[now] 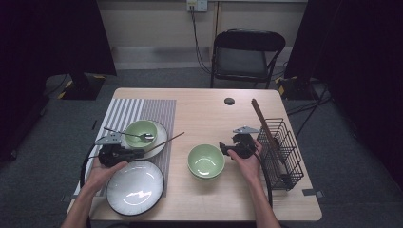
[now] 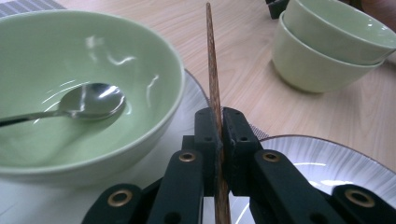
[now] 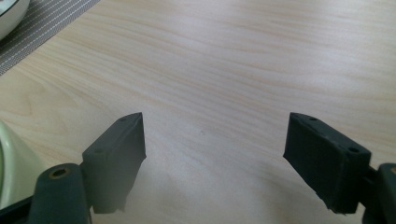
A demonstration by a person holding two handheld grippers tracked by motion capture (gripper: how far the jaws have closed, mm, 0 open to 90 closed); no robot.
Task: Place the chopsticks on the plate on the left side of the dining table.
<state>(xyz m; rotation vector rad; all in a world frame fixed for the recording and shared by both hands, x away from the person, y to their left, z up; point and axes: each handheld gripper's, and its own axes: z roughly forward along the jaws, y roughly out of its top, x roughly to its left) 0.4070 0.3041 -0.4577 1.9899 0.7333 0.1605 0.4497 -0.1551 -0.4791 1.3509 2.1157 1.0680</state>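
While pinched between the pressed-together jaws of the left gripper [image 2: 218, 135], chopstick [image 2: 213, 70] running straight out ahead of the fingers, long axis pointing toward the stacked green bowls [image 2: 327, 51] and hanging above the wooden table [image 2: 243, 60]. Just left of those fingers, a green bowl [image 2: 84, 70] with a spoon [image 2: 91, 100] inside (resting on a white plate); just below and right, a grey plate [image 2: 327, 158]. Right gripper [image 3: 212, 158] spread wide over bare table, holding nothing, beside the stacked bowls and nearer the wire basket [image 1: 281, 152]. Likely handover or basket drop next, tip leading rightward.
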